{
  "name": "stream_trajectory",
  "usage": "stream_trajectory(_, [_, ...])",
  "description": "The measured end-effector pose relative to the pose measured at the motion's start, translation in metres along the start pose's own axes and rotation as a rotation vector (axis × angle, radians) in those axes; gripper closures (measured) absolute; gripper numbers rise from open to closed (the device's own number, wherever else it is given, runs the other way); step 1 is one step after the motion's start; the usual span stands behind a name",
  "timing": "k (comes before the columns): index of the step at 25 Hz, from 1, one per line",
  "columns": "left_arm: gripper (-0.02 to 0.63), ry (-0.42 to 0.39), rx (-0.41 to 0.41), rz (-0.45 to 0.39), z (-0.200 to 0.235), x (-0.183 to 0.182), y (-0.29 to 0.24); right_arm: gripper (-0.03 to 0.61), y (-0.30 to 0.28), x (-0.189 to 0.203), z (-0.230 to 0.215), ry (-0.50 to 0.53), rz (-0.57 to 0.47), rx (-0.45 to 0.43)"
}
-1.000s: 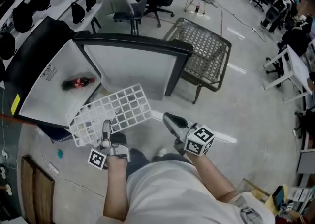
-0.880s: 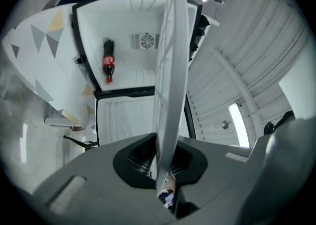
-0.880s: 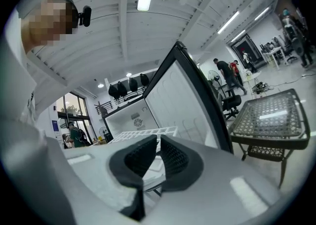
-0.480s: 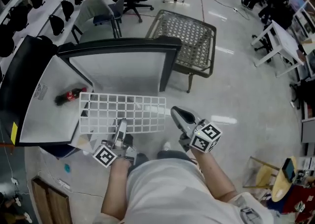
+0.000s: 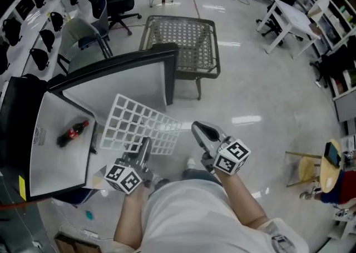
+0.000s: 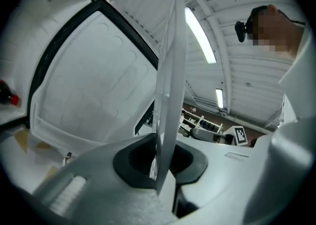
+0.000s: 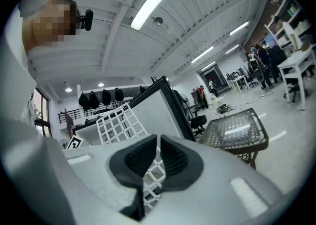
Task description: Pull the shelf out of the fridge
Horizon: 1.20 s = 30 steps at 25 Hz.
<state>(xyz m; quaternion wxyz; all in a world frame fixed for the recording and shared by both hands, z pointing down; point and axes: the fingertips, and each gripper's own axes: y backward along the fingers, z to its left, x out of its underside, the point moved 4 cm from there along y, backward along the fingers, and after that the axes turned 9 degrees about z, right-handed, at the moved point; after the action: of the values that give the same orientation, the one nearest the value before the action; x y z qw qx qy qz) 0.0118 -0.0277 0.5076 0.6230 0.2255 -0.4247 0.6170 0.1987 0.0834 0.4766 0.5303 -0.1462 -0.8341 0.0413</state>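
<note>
The white wire-grid shelf [image 5: 142, 127] is outside the fridge [image 5: 58, 154], held tilted in front of its open white cavity. My left gripper [image 5: 146, 147] is shut on the shelf's near edge. In the left gripper view the shelf [image 6: 168, 85] runs edge-on up from between the jaws of my left gripper [image 6: 159, 156]. My right gripper [image 5: 198, 130] hovers to the right of the shelf, shut and holding nothing. In the right gripper view the shelf [image 7: 116, 122] shows behind my right gripper [image 7: 158, 142]. A cola bottle [image 5: 71, 133] lies inside the fridge.
The fridge door [image 5: 125, 77] stands open behind the shelf. A dark mesh table [image 5: 181, 38] stands beyond it. Office chairs [image 5: 119, 1] are at the back left, a white desk [image 5: 292, 21] at the back right and a stool [image 5: 311, 168] at the right.
The shelf has swung from lying flat across the fridge opening to a tilted pose as the left gripper rolled and shifted right. The right gripper rose slightly, still shut.
</note>
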Motion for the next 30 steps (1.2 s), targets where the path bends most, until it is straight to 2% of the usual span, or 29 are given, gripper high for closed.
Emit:
stream_trajectory(6, [0.581, -0.149, 0.068, 0.104, -0.017, 0.002, -0.021, 0.558, 0.030, 0.001, -0.003, 0.001, -0.055, 0.101])
stream_trajectory(11, [0.581, -0.253, 0.068, 0.191, -0.031, 0.003, -0.037, 0.558, 0.054, 0.002, -0.007, 0.004, -0.087, 0.166])
stream_trajectory(14, [0.581, -0.306, 0.072, 0.216, -0.040, 0.002, -0.043, 0.558, 0.066, 0.003, -0.006, 0.012, -0.096, 0.198])
stream_trajectory(23, [0.581, -0.366, 0.100, 0.234, -0.059, -0.001, -0.050, 0.558, 0.090, 0.004, -0.002, 0.065, -0.093, 0.263])
stream_trajectory(30, [0.581, -0.382, 0.109, 0.228, -0.064, -0.005, -0.048, 0.558, 0.091, 0.005, 0.009, 0.190, -0.034, 0.291])
